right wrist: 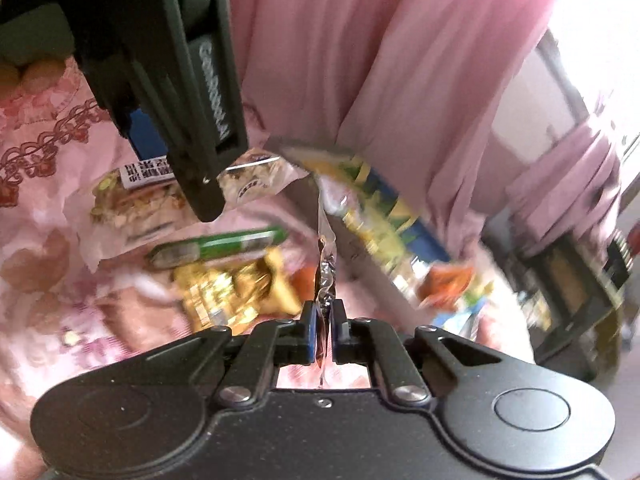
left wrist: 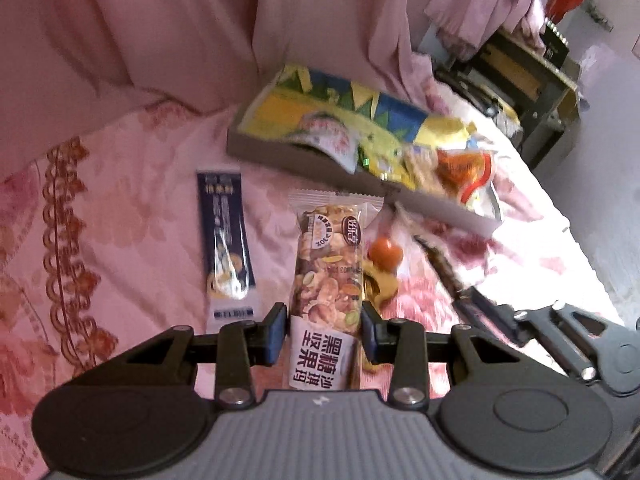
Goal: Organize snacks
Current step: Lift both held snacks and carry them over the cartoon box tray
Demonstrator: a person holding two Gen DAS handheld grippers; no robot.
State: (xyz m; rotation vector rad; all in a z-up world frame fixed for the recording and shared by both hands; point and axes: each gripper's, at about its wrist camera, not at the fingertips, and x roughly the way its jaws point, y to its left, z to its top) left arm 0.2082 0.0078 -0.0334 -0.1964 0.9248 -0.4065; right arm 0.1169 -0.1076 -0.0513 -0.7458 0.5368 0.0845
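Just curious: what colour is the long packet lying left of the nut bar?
Dark navy blue packet with a white bottom end, clearest in the left wrist view.

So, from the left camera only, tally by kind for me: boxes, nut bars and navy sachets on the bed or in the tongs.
box: 1
nut bar: 1
navy sachet: 1
total: 3

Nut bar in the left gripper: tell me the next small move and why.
Probably carry the nut bar up to the snack box and release it there: the left gripper already clamps it, and the box beyond holds other snacks.
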